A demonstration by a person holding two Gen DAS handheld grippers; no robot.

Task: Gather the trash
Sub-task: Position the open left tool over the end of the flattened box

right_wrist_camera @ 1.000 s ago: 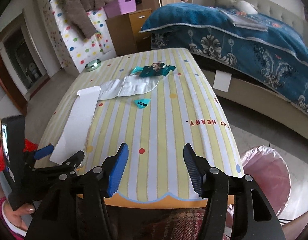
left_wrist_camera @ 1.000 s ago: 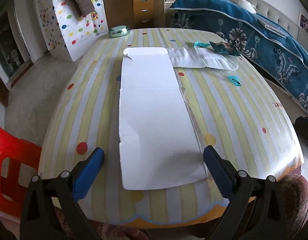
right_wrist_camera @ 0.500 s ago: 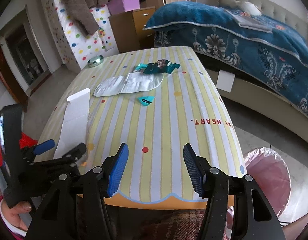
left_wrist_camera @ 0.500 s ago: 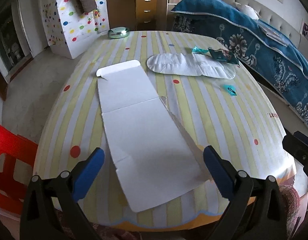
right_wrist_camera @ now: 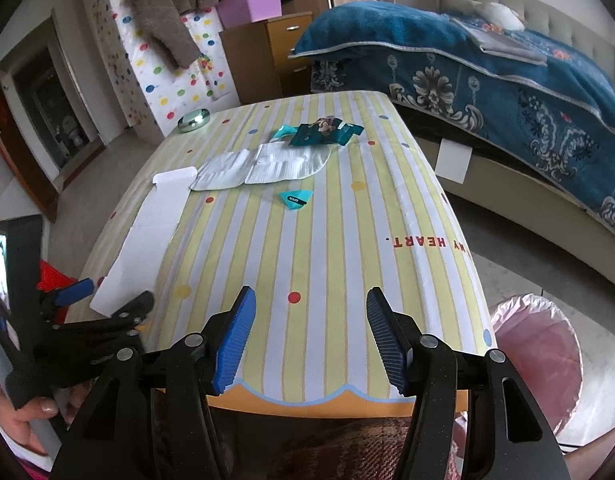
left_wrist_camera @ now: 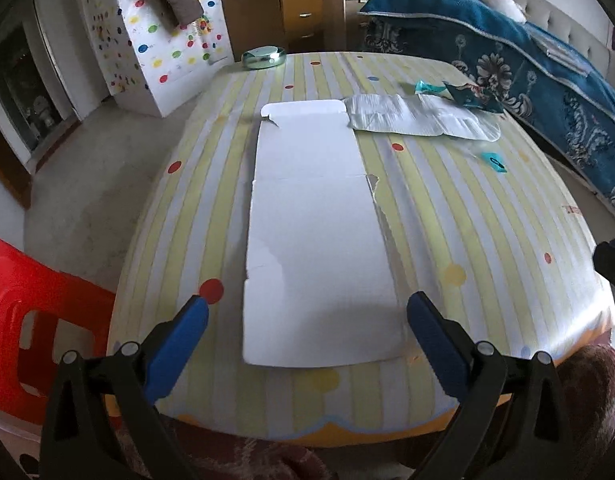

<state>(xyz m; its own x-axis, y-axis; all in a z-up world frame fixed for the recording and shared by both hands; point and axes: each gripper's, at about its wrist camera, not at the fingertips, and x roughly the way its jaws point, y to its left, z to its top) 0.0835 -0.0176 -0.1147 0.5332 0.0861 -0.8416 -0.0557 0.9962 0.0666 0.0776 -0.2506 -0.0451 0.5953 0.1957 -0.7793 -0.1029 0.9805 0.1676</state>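
A long white flattened cardboard piece (left_wrist_camera: 315, 232) lies on the striped tablecloth (left_wrist_camera: 467, 240). My left gripper (left_wrist_camera: 307, 314) hangs open over its near end, a blue pad on either side and neither touching it. Beyond lie a silver foil bag (left_wrist_camera: 419, 120), a teal wrapper (left_wrist_camera: 467, 94) and a small teal scrap (left_wrist_camera: 493, 162). My right gripper (right_wrist_camera: 309, 304) is open over the near table edge with nothing between its pads. From there the cardboard (right_wrist_camera: 155, 232), foil bag (right_wrist_camera: 267, 164), wrapper (right_wrist_camera: 323, 132), scrap (right_wrist_camera: 295, 199) and left gripper (right_wrist_camera: 111, 296) all show.
A pink-lined bin (right_wrist_camera: 535, 352) stands on the floor to the right of the table. A red plastic chair (left_wrist_camera: 27, 312) is at the left. A round green tin (right_wrist_camera: 193, 120) sits at the far table edge. A bed with a blue blanket (right_wrist_camera: 507, 80) runs along the right.
The left wrist view swung so the cardboard looked slanted half a second ago, then swung back to square. The right gripper has kept still and equally open.
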